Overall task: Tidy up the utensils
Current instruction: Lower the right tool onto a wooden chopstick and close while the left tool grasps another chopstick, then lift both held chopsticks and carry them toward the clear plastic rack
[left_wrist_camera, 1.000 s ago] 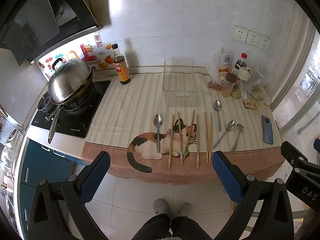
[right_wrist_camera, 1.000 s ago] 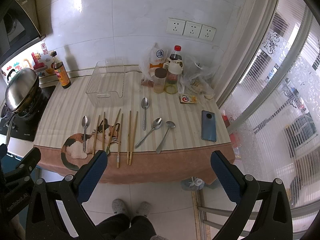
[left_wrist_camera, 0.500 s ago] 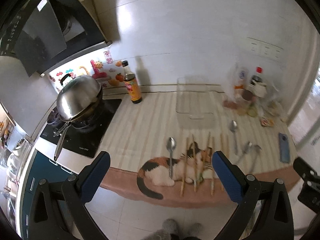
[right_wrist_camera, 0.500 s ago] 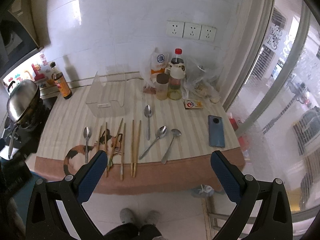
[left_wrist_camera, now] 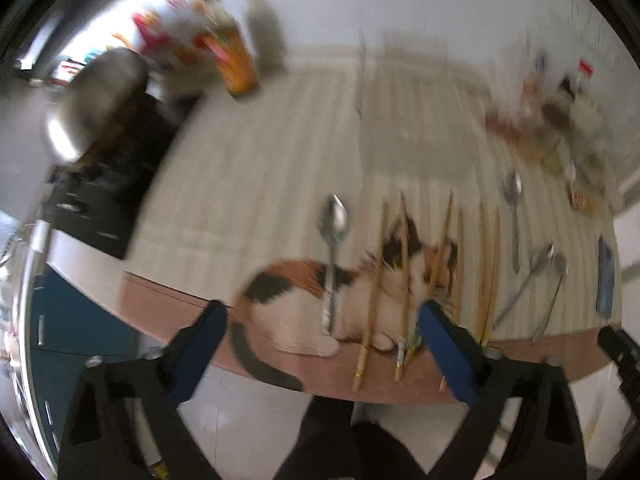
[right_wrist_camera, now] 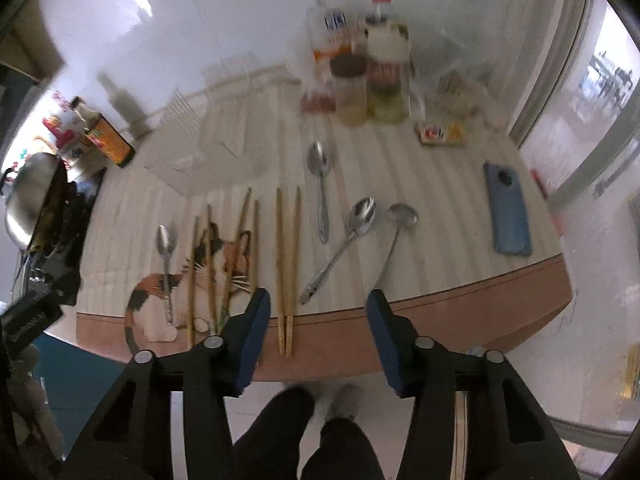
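Utensils lie in a row along the near edge of your striped counter: chopsticks and four spoons. Right view alone shows sharply: clear bin, condiment bottles, blue phone. Left view, blurred, alone shows the leftmost spoon close, on the cat print. Your left gripper is wide, closing, nothing between its jaws. Your right gripper is about half open, closing, empty.
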Demonstrator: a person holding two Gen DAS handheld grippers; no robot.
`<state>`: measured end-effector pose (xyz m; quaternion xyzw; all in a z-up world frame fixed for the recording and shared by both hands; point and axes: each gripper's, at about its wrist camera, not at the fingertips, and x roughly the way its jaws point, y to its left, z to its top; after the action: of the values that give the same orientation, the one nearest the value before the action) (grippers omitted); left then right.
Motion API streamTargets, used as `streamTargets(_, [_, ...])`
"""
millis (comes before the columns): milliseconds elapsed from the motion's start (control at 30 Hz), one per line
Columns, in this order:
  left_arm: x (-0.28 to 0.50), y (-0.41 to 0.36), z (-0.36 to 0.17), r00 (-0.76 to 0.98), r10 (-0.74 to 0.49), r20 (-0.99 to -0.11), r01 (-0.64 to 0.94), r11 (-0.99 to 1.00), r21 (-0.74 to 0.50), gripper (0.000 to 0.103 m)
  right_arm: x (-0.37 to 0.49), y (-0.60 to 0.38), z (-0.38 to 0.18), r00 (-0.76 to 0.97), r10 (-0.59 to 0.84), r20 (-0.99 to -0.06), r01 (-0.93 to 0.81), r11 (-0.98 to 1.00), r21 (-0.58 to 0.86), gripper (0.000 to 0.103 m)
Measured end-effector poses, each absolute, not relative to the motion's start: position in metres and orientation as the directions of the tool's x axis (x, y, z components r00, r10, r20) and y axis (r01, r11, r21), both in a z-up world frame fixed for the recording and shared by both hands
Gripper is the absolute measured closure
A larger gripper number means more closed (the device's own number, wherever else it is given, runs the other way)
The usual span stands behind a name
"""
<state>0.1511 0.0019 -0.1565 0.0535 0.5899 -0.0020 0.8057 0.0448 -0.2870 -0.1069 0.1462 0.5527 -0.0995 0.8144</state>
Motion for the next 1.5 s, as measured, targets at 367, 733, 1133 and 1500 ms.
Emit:
streamTargets(367, [0.209, -0.029, -0.269, 0.023, -0.002, -1.0, 0.224, 0.975, 0.003, 0.064, 0.111, -0.303, -0.191, 0.186, 0.066, -0.98, 0.379, 0.916, 0.133, 0.065])
streamTargets(733, [0.217, -0.031, -0.286, -0.019, -0.039, -0.999, 0.256, 0.966, -0.042, 0.099, 0.171, -0.278, -0.266, 0.016, 0.083, -0.996, 0.359, 0.93, 0.084, 0.073])
streamTargets(1133, [0.236, -0.006, -0.274, -0.045, -0.101, -0.994, 0.277, 0.955, -0.109, 0.095, 0.199, -0.264, -0.272, -0.029, 0.004, -1.0, 0.346, 0.938, -0.006, 0.096])
streamTargets(1500, [0.215, -0.016, -0.283, -0.027, -0.069, -0.997, 0.32, 0.944, -0.074, 0.094, 0.202, -0.262, -0.27, -0.095, 0.019, -0.995, 0.364, 0.931, -0.017, 0.094])
